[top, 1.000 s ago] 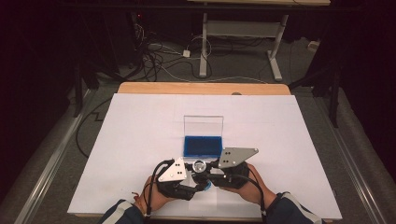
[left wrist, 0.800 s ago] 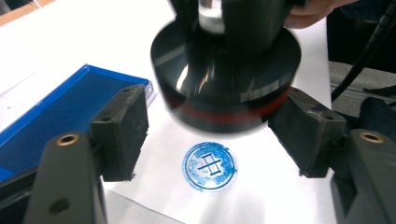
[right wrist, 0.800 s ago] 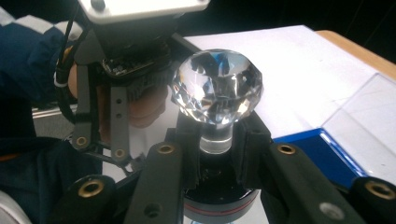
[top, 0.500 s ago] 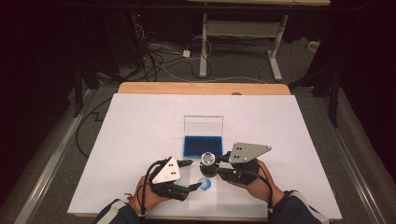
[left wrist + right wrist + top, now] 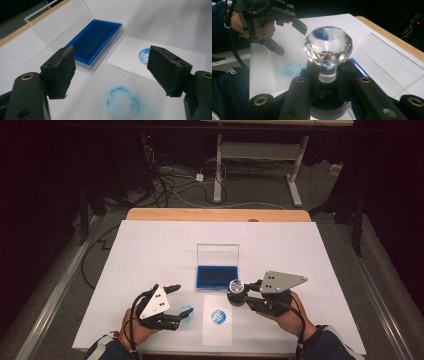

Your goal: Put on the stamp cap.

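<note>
White paper covers the table, with an open blue ink pad in a clear case. The right gripper is closed on a faceted clear crystal-knob stamp. The left gripper has jaws wide apart and holds nothing, above a smudged blue round print.

The ink pad is lying mid-desk, lid standing behind it. The paper is lying before it, between the left tool and right tool.
</note>
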Available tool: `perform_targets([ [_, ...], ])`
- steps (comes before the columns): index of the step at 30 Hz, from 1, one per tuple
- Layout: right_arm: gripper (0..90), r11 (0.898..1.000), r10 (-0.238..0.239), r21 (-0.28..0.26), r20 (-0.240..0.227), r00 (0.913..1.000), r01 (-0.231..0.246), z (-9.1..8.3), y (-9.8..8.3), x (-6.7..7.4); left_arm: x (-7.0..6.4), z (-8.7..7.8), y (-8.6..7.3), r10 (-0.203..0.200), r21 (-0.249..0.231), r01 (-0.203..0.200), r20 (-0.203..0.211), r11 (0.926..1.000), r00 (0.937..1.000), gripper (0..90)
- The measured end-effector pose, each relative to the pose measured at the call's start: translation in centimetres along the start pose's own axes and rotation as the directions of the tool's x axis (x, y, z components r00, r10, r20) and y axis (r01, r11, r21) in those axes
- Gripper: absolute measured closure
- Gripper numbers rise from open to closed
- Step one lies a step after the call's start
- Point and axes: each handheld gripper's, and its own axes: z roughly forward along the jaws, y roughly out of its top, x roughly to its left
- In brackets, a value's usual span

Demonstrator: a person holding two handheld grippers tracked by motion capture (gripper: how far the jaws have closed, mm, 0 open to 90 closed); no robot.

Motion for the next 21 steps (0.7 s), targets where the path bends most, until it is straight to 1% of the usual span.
perform_targets([
  [5, 75.0, 1.000, 0.009, 0.001, 0.003, 1.0000, -0.009, -0.3, -0.2, -0.2, 0.7, -1.2, -1.2, -0.031, -0.003, 0.031, -0.041, 0.9995, 0.9987, 19.2],
  [7, 75.0, 1.000, 0.007, 0.002, 0.005, 1.0000, -0.007, -0.3, -0.2, -0.3, 0.9, -1.6, -1.6, -0.027, 0.014, 0.028, -0.056, 0.9995, 0.9980, 18.7],
  [13, 75.0, 1.000, 0.008, 0.007, 0.009, 0.9999, -0.008, -0.3, -0.4, -0.3, 1.4, -2.5, -2.7, -0.049, 0.024, 0.052, -0.081, 0.9984, 0.9955, 17.4],
  [18, 74.9, 1.000, 0.010, 0.007, 0.009, 0.9999, -0.011, -0.5, -0.5, -0.4, 1.6, -3.2, -3.5, -0.066, 0.023, 0.069, -0.092, 0.9974, 0.9935, 17.4],
  [21, 75.0, 1.000, 0.017, 0.010, 0.008, 0.9998, -0.017, -0.5, -0.5, -0.5, 1.7, -3.3, -3.8, -0.076, 0.040, 0.081, -0.108, 0.9959, 0.9912, 17.3],
])
